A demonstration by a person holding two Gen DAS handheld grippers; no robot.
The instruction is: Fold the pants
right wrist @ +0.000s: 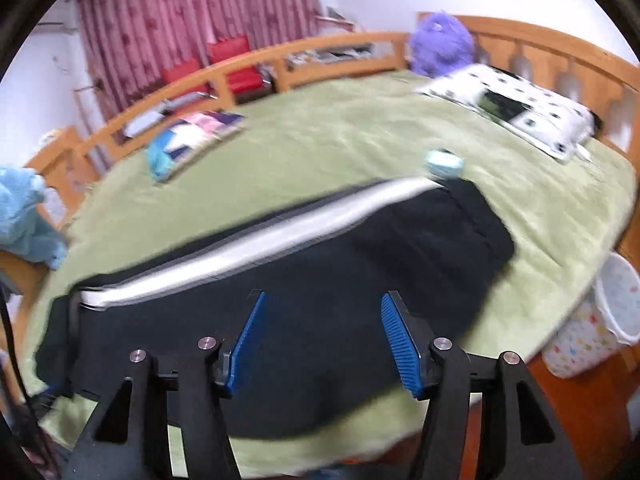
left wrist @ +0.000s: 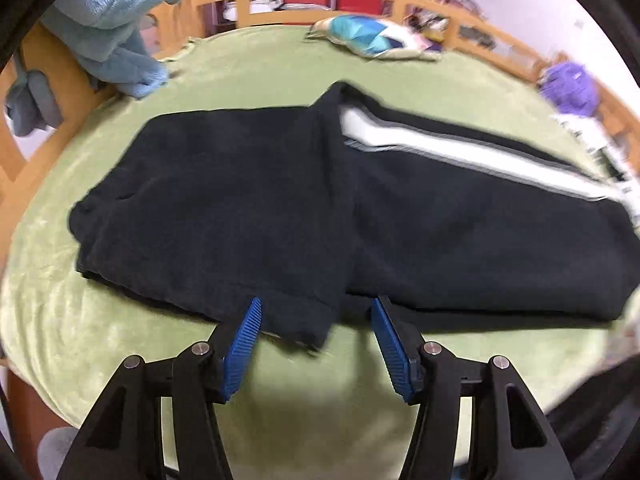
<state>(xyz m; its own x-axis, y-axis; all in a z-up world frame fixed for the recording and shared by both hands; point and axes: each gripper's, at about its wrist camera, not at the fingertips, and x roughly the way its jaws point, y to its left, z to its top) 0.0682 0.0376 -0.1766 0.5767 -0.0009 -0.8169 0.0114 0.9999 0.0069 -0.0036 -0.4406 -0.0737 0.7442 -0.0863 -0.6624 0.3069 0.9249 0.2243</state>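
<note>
You're hovering both the left gripper (left wrist: 316,312) and right gripper (right wrist: 322,306) open and empty, pants (left wrist: 280,208) lying at 12 o'clock, long axis running 9-to-3, left one nearer the hem.

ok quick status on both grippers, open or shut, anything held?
Left gripper: open, holding nothing; a corner of the black pants lies between its fingers, not pinched.
Right gripper: open, holding nothing, above the pants.

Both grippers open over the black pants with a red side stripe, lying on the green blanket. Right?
Stripe colour is wrong: the black pants carry a white side stripe, clearest in the right wrist view. The rest holds: left gripper and right gripper are open, over the green blanket.
</note>
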